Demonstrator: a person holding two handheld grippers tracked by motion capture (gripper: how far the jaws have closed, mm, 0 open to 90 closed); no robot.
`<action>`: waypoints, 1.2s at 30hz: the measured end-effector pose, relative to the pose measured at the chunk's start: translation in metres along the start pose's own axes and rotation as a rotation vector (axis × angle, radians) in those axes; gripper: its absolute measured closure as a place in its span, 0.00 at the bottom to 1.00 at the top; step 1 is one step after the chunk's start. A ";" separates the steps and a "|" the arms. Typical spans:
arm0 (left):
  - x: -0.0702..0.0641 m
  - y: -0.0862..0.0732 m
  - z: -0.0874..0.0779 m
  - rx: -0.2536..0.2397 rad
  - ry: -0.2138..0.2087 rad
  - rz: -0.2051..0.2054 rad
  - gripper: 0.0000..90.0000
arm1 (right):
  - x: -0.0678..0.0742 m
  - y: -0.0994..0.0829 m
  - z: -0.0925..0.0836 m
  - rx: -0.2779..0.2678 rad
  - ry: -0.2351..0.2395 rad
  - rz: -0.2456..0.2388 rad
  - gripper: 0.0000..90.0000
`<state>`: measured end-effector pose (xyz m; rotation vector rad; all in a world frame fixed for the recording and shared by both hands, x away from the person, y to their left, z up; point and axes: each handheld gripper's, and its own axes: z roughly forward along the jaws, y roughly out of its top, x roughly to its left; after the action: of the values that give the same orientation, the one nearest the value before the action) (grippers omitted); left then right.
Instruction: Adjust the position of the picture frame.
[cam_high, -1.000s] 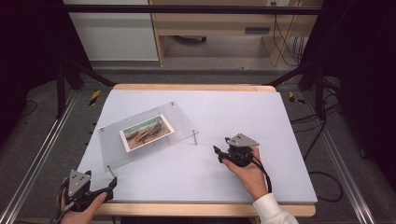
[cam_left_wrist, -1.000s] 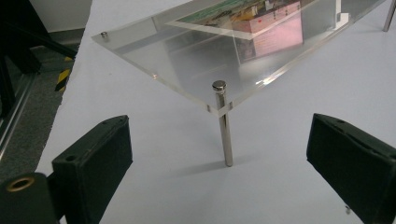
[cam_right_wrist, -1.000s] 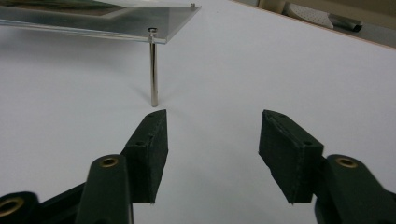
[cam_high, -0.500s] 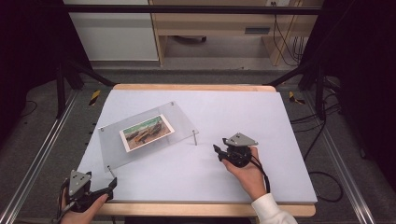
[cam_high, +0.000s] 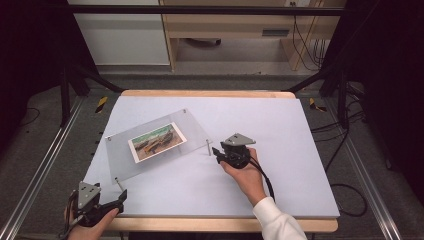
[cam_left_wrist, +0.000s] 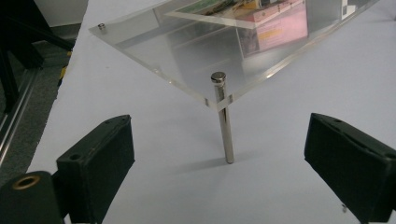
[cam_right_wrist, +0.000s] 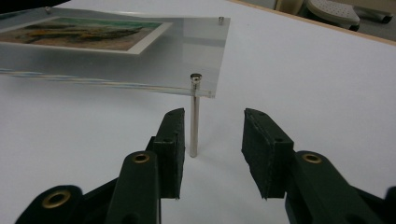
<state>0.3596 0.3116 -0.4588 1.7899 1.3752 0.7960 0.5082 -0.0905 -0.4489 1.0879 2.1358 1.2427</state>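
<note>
A clear acrylic plate (cam_high: 192, 125) stands raised on thin metal pins over the white table, tilted in plan, with a landscape photo (cam_high: 157, 141) under it. My right gripper (cam_high: 216, 152) is open at the plate's right front corner. In the right gripper view its jaws (cam_right_wrist: 215, 116) stand just short of that corner's pin (cam_right_wrist: 194, 116), which is nearer the left jaw. My left gripper (cam_high: 121, 195) is wide open at the table's front left. In the left gripper view (cam_left_wrist: 219, 140) it faces the near corner pin (cam_left_wrist: 224, 121), a short way off.
The white table top (cam_high: 280, 130) has bare room right of the plate. A metal rail (cam_high: 45, 160) runs along the left side and cables (cam_high: 345, 190) lie on the floor at right. A wooden bench (cam_high: 225, 25) stands beyond the table.
My right gripper has moved a little left and away from me, closer to the right front pin. The left gripper has stayed about where it was.
</note>
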 end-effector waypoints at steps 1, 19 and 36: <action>0.000 0.000 0.000 0.000 0.000 0.000 0.09 | -0.001 -0.001 0.003 -0.002 -0.002 -0.002 0.67; 0.002 -0.001 0.001 -0.013 -0.021 -0.051 0.11 | 0.006 0.002 0.040 0.019 0.021 0.010 0.73; 0.000 -0.002 0.003 0.005 -0.028 -0.051 0.18 | 0.005 0.002 0.060 0.025 0.048 0.061 0.86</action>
<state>0.3606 0.3110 -0.4618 1.7563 1.3999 0.7384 0.5479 -0.0548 -0.4773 1.1525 2.1740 1.2845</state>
